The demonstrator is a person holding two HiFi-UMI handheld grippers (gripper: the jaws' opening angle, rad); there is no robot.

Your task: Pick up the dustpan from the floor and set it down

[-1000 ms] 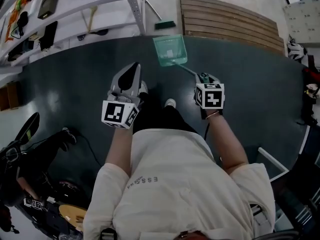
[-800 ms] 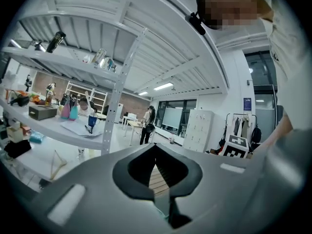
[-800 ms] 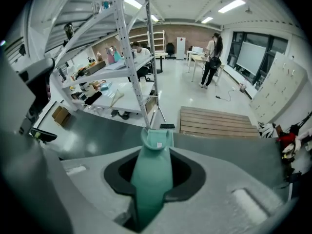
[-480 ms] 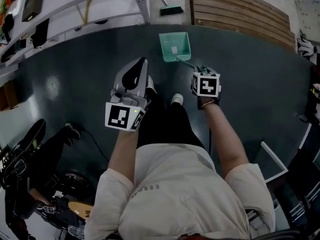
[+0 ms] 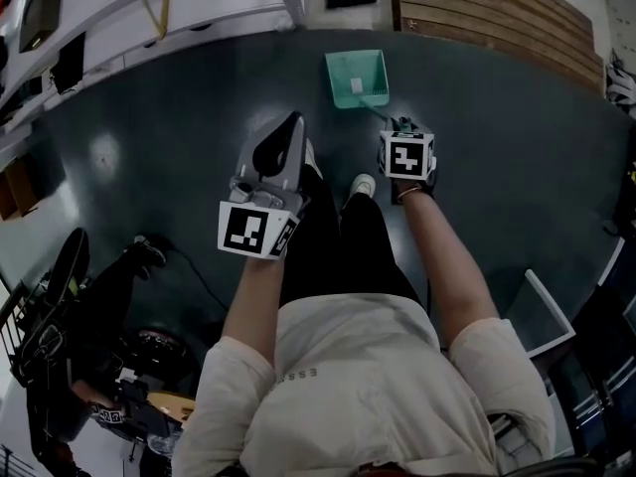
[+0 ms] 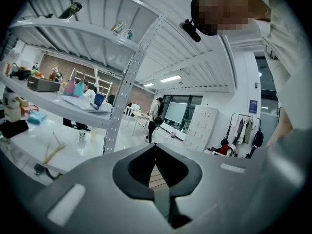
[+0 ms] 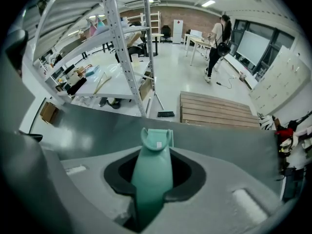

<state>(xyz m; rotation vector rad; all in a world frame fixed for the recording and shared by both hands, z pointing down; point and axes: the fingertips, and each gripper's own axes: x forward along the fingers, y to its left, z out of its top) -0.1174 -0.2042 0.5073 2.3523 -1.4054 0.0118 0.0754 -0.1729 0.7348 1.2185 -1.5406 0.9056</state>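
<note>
1. in the head view, the green dustpan (image 5: 358, 78) sat over the dark floor (image 5: 139, 127), just ahead of my right gripper (image 5: 398, 124) and short of the slatted wooden platform (image 5: 497, 13). i could not tell whether the pan touched the floor. my left gripper (image 5: 291, 127) hung apart from it, above the person's shoe (image 5: 362, 184).
2. in the left gripper view, the left gripper (image 6: 157, 149) had its jaws brought together at the tips, with nothing between them. it faced a metal shelving rack (image 6: 122, 111).
3. in the right gripper view, the right gripper (image 7: 152, 199) had its jaws partly closed and clamped on the dustpan (image 7: 155, 165) by its handle. the handle ran out between them toward the dark floor (image 7: 87, 126).
</note>
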